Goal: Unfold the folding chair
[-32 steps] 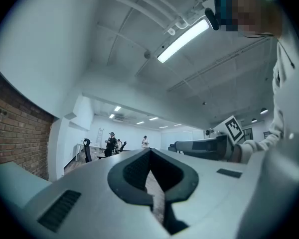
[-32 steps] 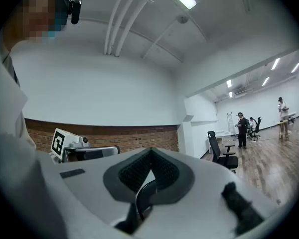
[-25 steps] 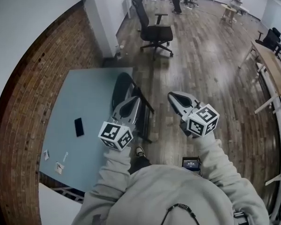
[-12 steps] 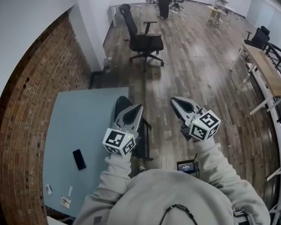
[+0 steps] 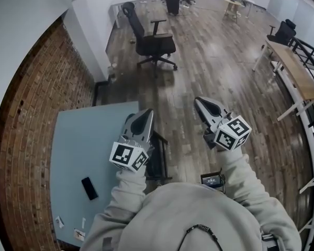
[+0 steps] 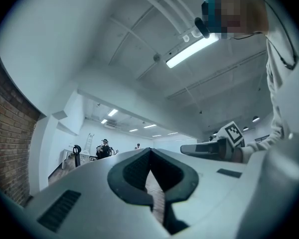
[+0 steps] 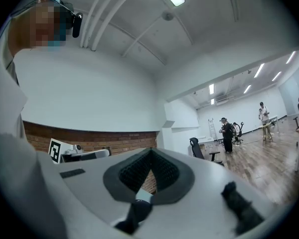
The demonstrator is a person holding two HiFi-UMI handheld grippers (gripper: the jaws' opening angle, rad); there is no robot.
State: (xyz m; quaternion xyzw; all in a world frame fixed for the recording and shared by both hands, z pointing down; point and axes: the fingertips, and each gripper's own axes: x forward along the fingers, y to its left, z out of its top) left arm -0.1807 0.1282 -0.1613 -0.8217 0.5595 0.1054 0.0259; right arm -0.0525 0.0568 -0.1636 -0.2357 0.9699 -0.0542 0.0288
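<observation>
Left gripper is pressed together, empty, over the folding chair beside the blue surface. Right gripper is pressed together too, above the wooden floor.

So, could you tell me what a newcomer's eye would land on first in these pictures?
Probably the pair held out in the foreground of the head view: the left hand-held gripper and the right hand-held gripper, both shut and empty, each with a marker cube. Just below the left one, the black folding chair is folded beside the edge of the pale blue table. Further off, a black office chair stands on the wooden floor.
</observation>
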